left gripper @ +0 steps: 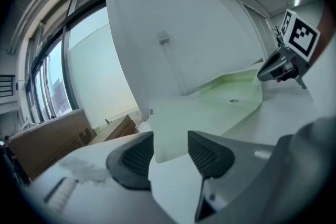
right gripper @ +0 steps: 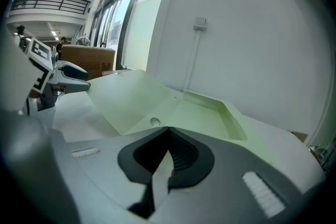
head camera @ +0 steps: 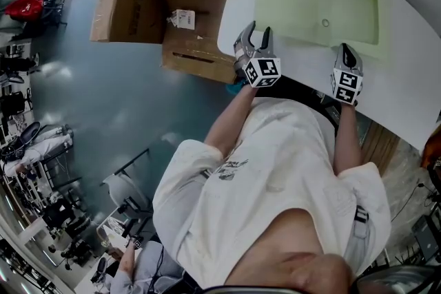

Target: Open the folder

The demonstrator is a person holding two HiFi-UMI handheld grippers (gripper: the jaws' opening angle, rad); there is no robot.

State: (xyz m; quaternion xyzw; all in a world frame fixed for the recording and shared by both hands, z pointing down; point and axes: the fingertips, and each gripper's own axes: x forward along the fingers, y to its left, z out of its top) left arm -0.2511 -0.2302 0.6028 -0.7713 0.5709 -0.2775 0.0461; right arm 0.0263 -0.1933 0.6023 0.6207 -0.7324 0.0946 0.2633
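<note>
Folder is lying open just ahead of the left gripper, corner between its spread fingers; right gripper fingers are pressing together.

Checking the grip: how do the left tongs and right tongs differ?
The left tongs stand open, the folder's corner untouched in their gap; the right tongs are closed. The left tongs face its left corner, the right tongs its near edge. Both have dark ribbed pads.
</note>
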